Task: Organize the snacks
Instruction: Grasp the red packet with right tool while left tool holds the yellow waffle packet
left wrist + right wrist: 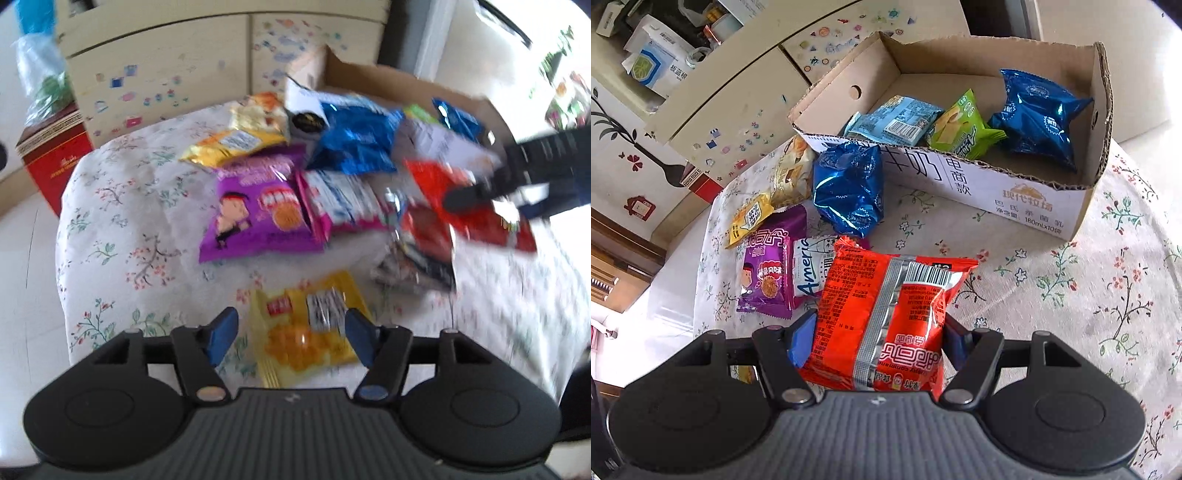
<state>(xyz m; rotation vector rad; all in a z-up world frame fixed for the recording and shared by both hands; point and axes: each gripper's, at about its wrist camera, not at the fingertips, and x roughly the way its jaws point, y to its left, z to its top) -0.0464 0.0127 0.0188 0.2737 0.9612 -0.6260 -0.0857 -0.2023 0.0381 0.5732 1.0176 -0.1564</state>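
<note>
While the sorting runs, here is the count as I see it.
Box: the cardboard box (1027,192) sits on the floral worktop (1108,280) and already holds three snacks: a light blue packet (897,120), a green packet (956,127) and a shiny blue bag (1039,118).
Right tool: my right tool (877,341) is clamped on the red packet (886,314), held clear of the cloth, short of the box.
Left tool: my left tool (290,339) has its pads apart, hanging over the yellow packet (306,336), which lies flat on the worktop; nothing gripped.
Left to do: the purple packet (258,214), the big blue bag (354,140), gold packets (232,144) and several more wait outside.
Progress: I judge well under half done.
</note>
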